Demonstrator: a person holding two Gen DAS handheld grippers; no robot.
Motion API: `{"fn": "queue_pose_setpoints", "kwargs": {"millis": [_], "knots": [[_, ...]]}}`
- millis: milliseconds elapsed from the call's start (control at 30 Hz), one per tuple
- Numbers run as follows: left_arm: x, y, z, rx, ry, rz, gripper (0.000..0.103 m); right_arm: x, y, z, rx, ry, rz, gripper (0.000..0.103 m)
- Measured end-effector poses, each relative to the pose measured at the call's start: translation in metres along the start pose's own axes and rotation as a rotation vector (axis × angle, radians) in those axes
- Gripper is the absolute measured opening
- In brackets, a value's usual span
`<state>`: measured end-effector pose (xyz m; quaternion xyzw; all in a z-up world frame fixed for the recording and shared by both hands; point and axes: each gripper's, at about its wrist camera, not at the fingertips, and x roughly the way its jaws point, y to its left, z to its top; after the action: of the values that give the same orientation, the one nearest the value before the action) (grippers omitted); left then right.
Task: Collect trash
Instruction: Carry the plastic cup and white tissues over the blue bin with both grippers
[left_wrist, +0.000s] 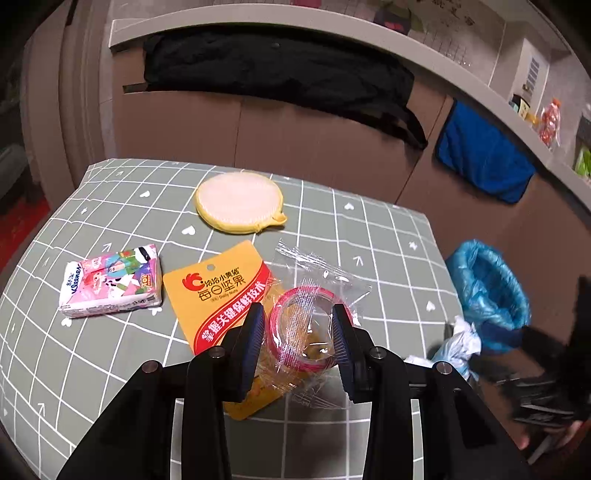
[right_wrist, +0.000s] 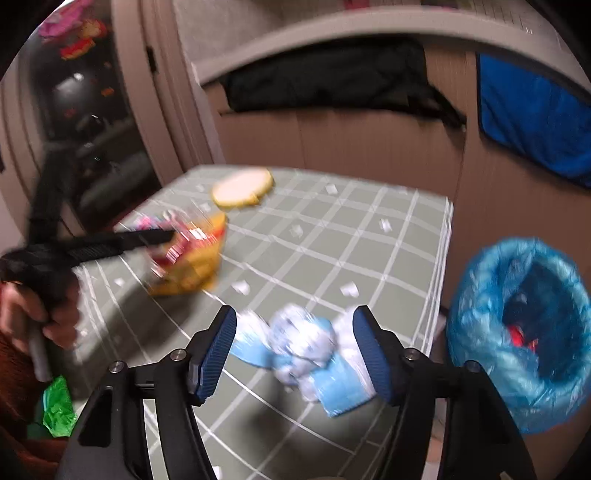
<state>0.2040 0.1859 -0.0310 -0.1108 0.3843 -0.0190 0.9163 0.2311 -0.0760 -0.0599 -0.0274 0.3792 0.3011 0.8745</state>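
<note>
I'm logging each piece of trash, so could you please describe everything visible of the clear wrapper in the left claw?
The clear wrapper is crinkled, see-through plastic film with pink-red printed bands, apparently empty. The left claw pinches it between its blue pads. It hangs over the yellow nut packet on the checked tablecloth; whether they touch cannot be told.

Tablecloth: grey-green checked cloth with white hearts (left_wrist: 388, 236), spread right across the table.
Far side: round yellow-rimmed pad with a pale face (left_wrist: 238, 203), lying flat.
Left: pink cartoon-printed tissue pack (left_wrist: 110, 284), flat, well apart from the pad.
Behind: black fabric (left_wrist: 280, 70) draped over the ledge; blue cloth (left_wrist: 484, 155) hanging beside it.
</note>
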Motion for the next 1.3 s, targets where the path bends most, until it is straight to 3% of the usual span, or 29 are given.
{"fn": "queue_pose_setpoints", "kwargs": {"millis": [33, 133, 267, 467, 633, 733, 967, 1100, 1300], "knots": [[-0.001, -0.001, 0.0, 0.001, -0.004, 0.002, 0.037, 0.008, -0.003, -0.002, 0.008, 0.023, -0.005, 0.061], [-0.005, -0.007, 0.0, 0.019, -0.021, 0.018, 0.037, 0.026, -0.006, -0.007, 0.005, 0.081, -0.036, 0.035], [-0.014, -0.019, 0.001, 0.038, -0.053, 0.028, 0.037, 0.014, -0.011, -0.001, 0.029, 0.029, -0.011, 0.032], [-0.034, -0.068, 0.032, 0.084, -0.164, -0.026, 0.037, -0.038, -0.027, 0.026, 0.036, -0.145, -0.004, 0.031], [-0.036, -0.136, 0.062, 0.137, -0.271, -0.125, 0.037, -0.101, -0.068, 0.043, 0.081, -0.304, -0.095, 0.031], [-0.022, -0.18, 0.071, 0.173, -0.291, -0.179, 0.038, -0.134, -0.098, 0.044, 0.104, -0.373, -0.186, 0.031], [0.037, -0.269, 0.067, 0.266, -0.206, -0.275, 0.038, -0.171, -0.175, 0.024, 0.213, -0.394, -0.361, 0.031], [0.076, -0.295, 0.058, 0.277, -0.112, -0.292, 0.038, -0.165, -0.205, 0.015, 0.262, -0.364, -0.389, 0.031], [0.112, -0.311, 0.049, 0.292, -0.047, -0.282, 0.038, -0.141, -0.232, 0.003, 0.308, -0.305, -0.38, 0.031]]}}
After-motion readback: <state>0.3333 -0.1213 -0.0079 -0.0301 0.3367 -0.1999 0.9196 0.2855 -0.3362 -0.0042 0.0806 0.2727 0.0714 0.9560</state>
